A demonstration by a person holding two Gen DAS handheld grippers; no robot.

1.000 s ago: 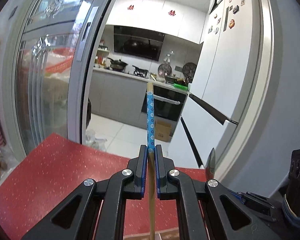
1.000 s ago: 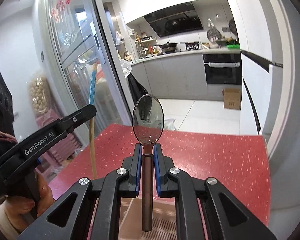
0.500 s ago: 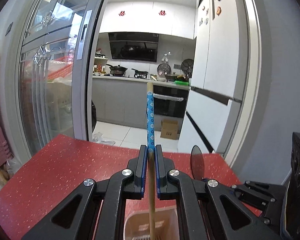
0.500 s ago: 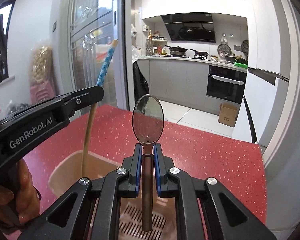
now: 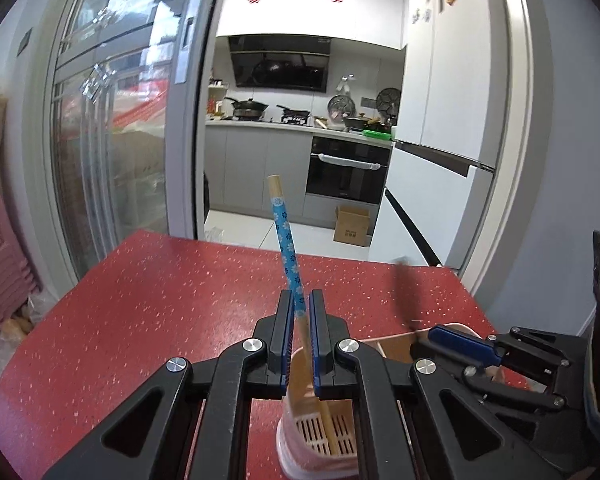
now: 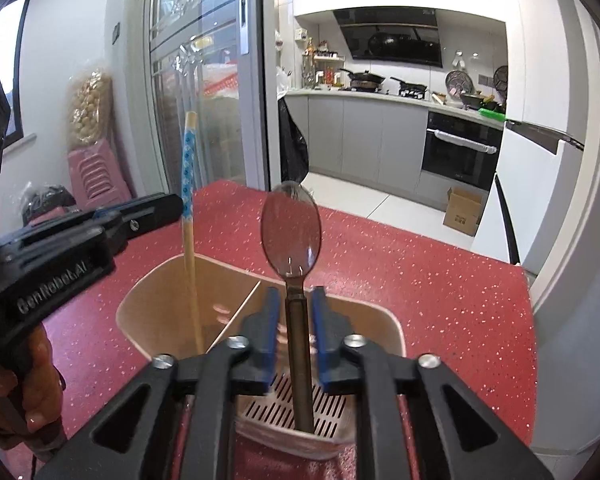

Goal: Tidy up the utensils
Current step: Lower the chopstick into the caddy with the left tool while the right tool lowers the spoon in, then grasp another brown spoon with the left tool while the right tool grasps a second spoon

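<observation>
— Where are the two utensils right now?

— Both are in the holder [image 6: 380,312], which sits on the red speckled table [image 6: 420,280]. From my right camera, the chopstick [image 5: 286,240] is in the compartment left of the divider [image 6: 236,308]. The spoon [image 6: 291,232] is in the compartment to the right of it.

— What is your left claw doing?

— My left gripper [image 5: 300,300] is clamped on the chopstick, just below its blue flowered band. The stick isn't straight in the grip. Its top leans left in my left camera, and its bare wooden end reaches down to the slotted floor of the holder.

— And the right one?

— The jaws of my right gripper [image 6: 294,300] are opening. The spoon's dark handle is between the blue pads. I can see a gap on the left side, and the right pad looks just off the handle as well, so nothing is pressing on it. The spoon stands nearly upright with its bowl up above the fingertips, and the end of its handle rests on the slotted floor.

— Are the two claws close to each other?

— Yes, they're side by side over the holder, and each one shows at the edge of the other's camera. In my right view I can also see the hand [image 6: 32,392] wrapped around the left grip, low at the left edge.
</observation>
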